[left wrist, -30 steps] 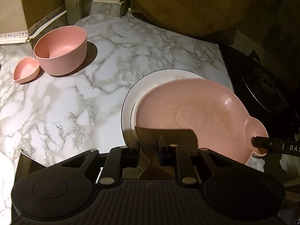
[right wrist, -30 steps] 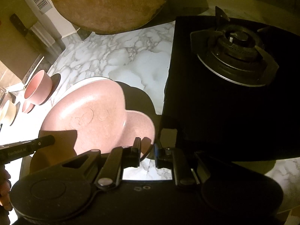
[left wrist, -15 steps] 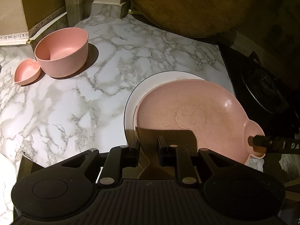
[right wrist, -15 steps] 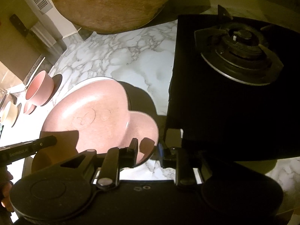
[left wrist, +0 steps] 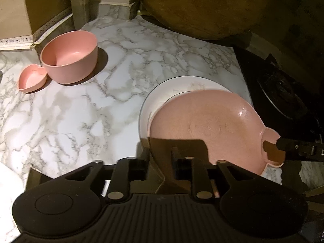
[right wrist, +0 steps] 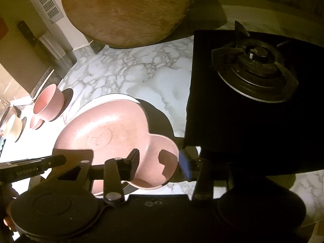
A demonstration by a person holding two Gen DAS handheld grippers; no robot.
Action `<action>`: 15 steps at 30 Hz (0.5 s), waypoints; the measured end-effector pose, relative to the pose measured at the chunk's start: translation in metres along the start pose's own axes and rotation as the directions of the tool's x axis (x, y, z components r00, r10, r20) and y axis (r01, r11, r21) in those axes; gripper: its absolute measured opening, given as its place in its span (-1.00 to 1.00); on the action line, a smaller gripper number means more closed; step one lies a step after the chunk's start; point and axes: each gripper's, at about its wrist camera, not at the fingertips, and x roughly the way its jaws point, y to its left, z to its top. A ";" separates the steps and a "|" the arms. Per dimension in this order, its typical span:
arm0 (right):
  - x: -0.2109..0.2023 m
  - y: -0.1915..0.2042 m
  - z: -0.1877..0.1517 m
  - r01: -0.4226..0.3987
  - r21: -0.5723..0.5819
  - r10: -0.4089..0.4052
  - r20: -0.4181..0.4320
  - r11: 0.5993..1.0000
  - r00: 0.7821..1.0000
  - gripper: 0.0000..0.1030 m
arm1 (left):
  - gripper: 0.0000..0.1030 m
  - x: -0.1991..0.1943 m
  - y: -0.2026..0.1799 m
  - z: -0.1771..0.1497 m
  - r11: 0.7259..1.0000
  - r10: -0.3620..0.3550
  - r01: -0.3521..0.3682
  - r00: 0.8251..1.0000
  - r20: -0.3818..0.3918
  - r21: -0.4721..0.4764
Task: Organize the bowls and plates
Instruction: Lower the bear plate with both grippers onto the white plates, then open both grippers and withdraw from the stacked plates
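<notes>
Both your tools have just been opening: the left tool [left wrist: 160, 158] parts its jaws around the near rim of the pink plate [left wrist: 204, 125], and the right tool [right wrist: 159, 162] stands wider, its pads clear of the plate's small side lobe between them. Released, the pink plate now rests on the white plate [left wrist: 162, 93] on the marble table [left wrist: 81, 111], by the black hob [right wrist: 253, 101]. One stack looks done. Left to sort, by the look of it: the pink bowl [left wrist: 68, 55], the small heart dish [left wrist: 32, 78] touching it, and a cream bowl [right wrist: 13, 127] beyond. Whether the left pads brush the rim is lost in shadow; the cream bowl is cut off at the frame edge.
</notes>
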 end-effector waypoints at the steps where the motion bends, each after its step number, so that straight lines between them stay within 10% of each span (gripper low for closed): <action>1: -0.001 0.001 -0.001 0.000 -0.001 0.000 0.003 1.000 1.000 -0.14 | -0.27 -0.001 0.002 -0.001 1.000 0.003 -0.003 1.000 0.002 -0.004; 15: -0.024 0.042 -0.004 -0.021 -0.083 0.026 0.053 0.996 0.998 0.15 | -0.04 -0.041 0.018 -0.011 1.000 -0.006 0.007 0.995 0.097 -0.006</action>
